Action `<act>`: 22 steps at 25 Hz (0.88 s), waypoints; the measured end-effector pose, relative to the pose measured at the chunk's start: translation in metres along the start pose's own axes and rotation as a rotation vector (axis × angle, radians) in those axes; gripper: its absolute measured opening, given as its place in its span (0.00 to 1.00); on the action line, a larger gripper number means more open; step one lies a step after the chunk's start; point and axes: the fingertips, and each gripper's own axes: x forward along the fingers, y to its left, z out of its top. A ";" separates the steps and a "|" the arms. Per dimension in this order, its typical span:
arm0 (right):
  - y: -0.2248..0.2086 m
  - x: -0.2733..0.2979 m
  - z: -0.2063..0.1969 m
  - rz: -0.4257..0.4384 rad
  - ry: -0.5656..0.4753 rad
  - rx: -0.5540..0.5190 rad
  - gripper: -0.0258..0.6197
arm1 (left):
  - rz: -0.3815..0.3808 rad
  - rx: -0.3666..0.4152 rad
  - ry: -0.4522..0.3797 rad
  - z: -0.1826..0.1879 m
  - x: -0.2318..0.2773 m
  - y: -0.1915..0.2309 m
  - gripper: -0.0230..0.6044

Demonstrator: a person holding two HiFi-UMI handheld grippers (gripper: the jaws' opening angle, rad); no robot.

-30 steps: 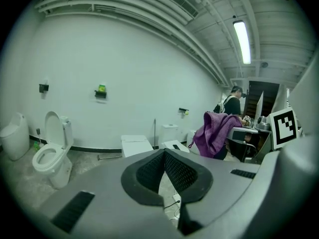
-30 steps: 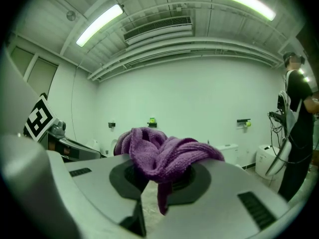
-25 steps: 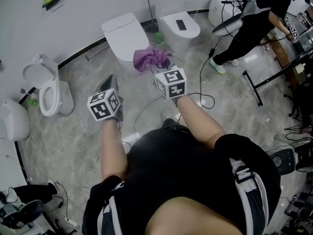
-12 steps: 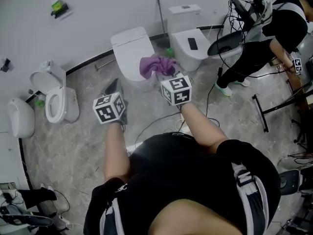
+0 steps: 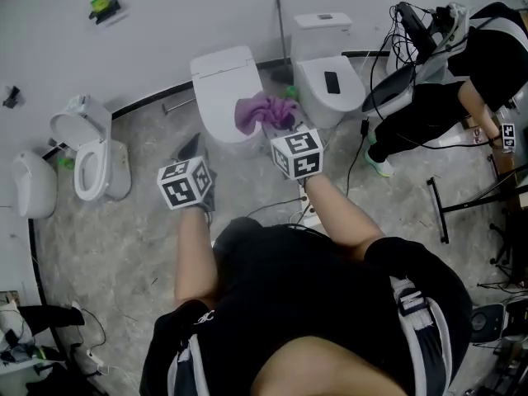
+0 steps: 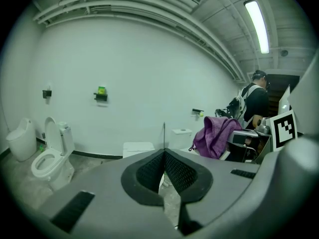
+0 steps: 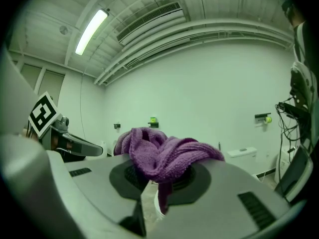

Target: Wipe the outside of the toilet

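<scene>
A white toilet with its lid down (image 5: pixel 219 85) stands against the wall straight ahead of me. My right gripper (image 5: pixel 279 124) is shut on a bunched purple cloth (image 5: pixel 264 111), held in the air just right of that toilet's bowl. In the right gripper view the purple cloth (image 7: pixel 162 156) spills over both sides of the right gripper (image 7: pixel 159 177). My left gripper (image 5: pixel 192 144) hovers over the floor left of the toilet. In the left gripper view the left gripper (image 6: pixel 164 153) is shut with nothing in it, and the toilet (image 6: pixel 138 148) lies beyond it.
A second toilet with a tank (image 5: pixel 327 66) stands to the right, an open-lid toilet (image 5: pixel 89 151) and a rounded white fixture (image 5: pixel 31 185) to the left. A person in black (image 5: pixel 445 89) bends over a stand at the right. Cables (image 5: pixel 356 151) trail across the marbled floor.
The toilets have drifted lower and nearer in the head view as I step toward them. Both grippers keep their pose, and the cloth stays in the right one.
</scene>
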 end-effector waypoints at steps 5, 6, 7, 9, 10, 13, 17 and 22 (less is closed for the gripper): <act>0.002 0.024 -0.010 0.040 0.026 -0.012 0.15 | 0.019 -0.023 0.001 -0.003 0.014 0.012 0.05; 0.002 0.031 -0.010 0.047 0.028 -0.016 0.15 | 0.021 -0.025 -0.001 -0.001 0.019 0.015 0.05; 0.002 0.038 -0.009 0.052 0.029 -0.020 0.15 | 0.022 -0.026 -0.002 0.002 0.024 0.019 0.05; 0.000 0.053 -0.007 0.057 0.028 -0.024 0.15 | 0.019 -0.028 -0.006 0.008 0.036 0.027 0.05; -0.001 0.062 -0.006 0.058 0.028 -0.026 0.15 | 0.017 -0.028 -0.009 0.012 0.044 0.032 0.05; -0.007 0.093 -0.005 0.059 0.029 -0.035 0.15 | 0.010 -0.023 -0.014 0.024 0.069 0.048 0.05; -0.022 0.140 -0.003 0.053 0.043 -0.050 0.15 | -0.004 -0.035 -0.015 0.041 0.110 0.070 0.05; -0.037 0.203 -0.007 0.050 0.060 -0.054 0.15 | -0.023 -0.053 0.004 0.052 0.165 0.105 0.05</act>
